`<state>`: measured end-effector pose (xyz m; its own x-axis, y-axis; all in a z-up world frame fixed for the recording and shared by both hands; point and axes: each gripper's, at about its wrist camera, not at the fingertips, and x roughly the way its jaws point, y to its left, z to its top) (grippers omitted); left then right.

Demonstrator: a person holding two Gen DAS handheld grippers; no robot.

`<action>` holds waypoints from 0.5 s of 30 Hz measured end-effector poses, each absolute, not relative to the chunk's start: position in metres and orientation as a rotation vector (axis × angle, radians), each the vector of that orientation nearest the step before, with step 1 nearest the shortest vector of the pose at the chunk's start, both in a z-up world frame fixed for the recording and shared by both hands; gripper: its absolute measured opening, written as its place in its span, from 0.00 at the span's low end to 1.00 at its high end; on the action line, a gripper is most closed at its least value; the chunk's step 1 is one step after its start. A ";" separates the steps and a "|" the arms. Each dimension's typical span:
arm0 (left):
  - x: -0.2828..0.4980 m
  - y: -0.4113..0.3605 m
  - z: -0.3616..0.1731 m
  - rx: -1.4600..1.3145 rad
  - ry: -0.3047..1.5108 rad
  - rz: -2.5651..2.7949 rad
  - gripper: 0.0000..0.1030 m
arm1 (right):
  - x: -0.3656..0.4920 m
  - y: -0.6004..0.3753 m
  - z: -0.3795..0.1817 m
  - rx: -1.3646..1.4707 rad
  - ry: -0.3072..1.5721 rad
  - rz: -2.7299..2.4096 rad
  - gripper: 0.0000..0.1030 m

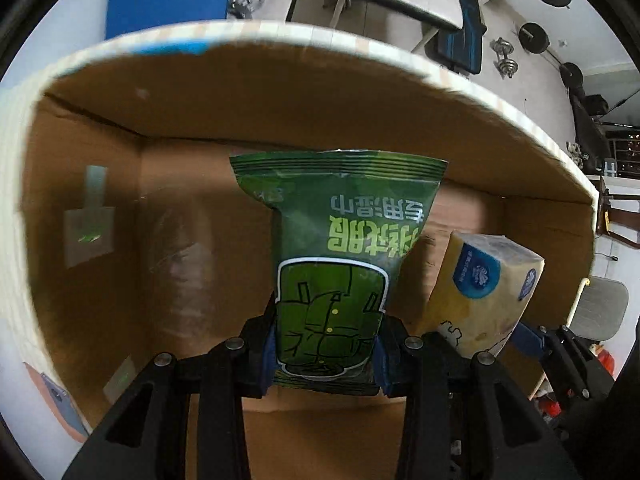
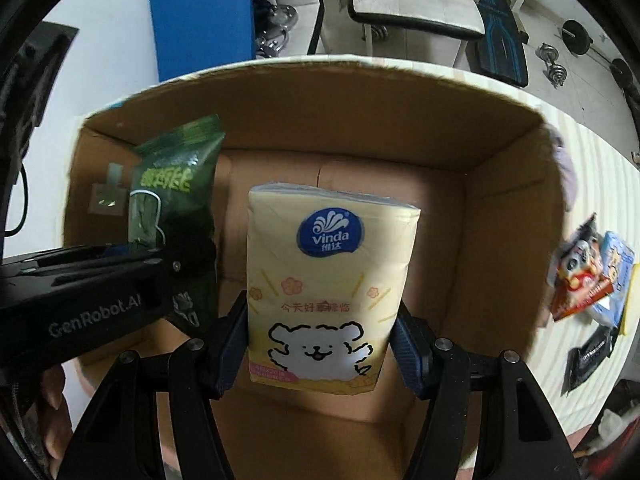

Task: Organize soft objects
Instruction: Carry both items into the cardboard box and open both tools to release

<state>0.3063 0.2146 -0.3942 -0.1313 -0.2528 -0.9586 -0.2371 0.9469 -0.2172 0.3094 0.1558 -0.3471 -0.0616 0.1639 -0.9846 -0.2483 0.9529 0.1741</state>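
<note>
While both packs hang over the open cardboard box (image 2: 500,208), the left tongs (image 1: 326,356) are clamped on the lower end of the green wet-wipe pouch (image 1: 336,264) and the right tongs (image 2: 320,348) squeeze the yellow tissue pack (image 2: 328,280) by its two long sides near the bottom. In the right wrist view the pouch sits at 9 o'clock of the tissues. Both look light and squashy; the glossy pouch film seems slippery, so a hold across the filled body, not the crimped seal, appears safest
</note>
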 end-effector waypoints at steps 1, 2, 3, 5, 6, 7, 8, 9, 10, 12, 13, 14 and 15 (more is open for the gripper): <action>0.308 0.215 -0.399 -0.381 1.723 -0.024 0.34 | 0.312 0.157 -0.354 -0.070 1.605 0.330 0.64; 0.310 0.216 -0.404 -0.396 1.729 -0.034 0.34 | 0.312 0.158 -0.356 -0.073 1.606 0.330 0.64; 0.310 0.216 -0.407 -0.400 1.731 -0.040 0.34 | 0.313 0.158 -0.360 -0.079 1.608 0.328 0.64; 0.312 0.214 -0.411 -0.399 1.747 -0.067 0.35 | 0.315 0.159 -0.370 -0.080 1.611 0.326 0.65; 0.312 0.214 -0.414 -0.394 1.757 -0.057 0.35 | 0.316 0.160 -0.373 -0.083 1.611 0.330 0.65; 0.312 0.216 -0.417 -0.395 1.770 -0.042 0.36 | 0.316 0.162 -0.374 -0.088 1.616 0.336 0.65; 0.311 0.218 -0.420 -0.415 1.794 -0.034 0.40 | 0.317 0.162 -0.376 -0.087 1.621 0.338 0.66; 0.311 0.220 -0.423 -0.446 1.808 -0.046 0.42 | 0.316 0.161 -0.376 -0.083 1.624 0.338 0.66; 0.309 0.222 -0.424 -0.471 1.815 -0.042 0.47 | 0.316 0.160 -0.376 -0.089 1.624 0.334 0.74; 0.308 0.227 -0.417 -0.466 1.787 -0.016 0.55 | 0.311 0.156 -0.371 -0.090 1.624 0.327 0.94; 0.307 0.228 -0.412 -0.449 1.772 -0.007 0.65 | 0.310 0.155 -0.369 -0.092 1.625 0.327 0.95; 0.305 0.229 -0.406 -0.430 1.759 0.005 0.73 | 0.308 0.153 -0.368 -0.095 1.624 0.326 0.95; 0.301 0.228 -0.399 -0.415 1.745 0.009 0.75 | 0.306 0.151 -0.365 -0.097 1.621 0.324 0.95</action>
<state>0.3015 0.2284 -0.3993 -0.1556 -0.2696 -0.9503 -0.2797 0.9347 -0.2194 0.3060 0.1506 -0.3648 -0.0811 0.1330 -0.9878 -0.2575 0.9546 0.1496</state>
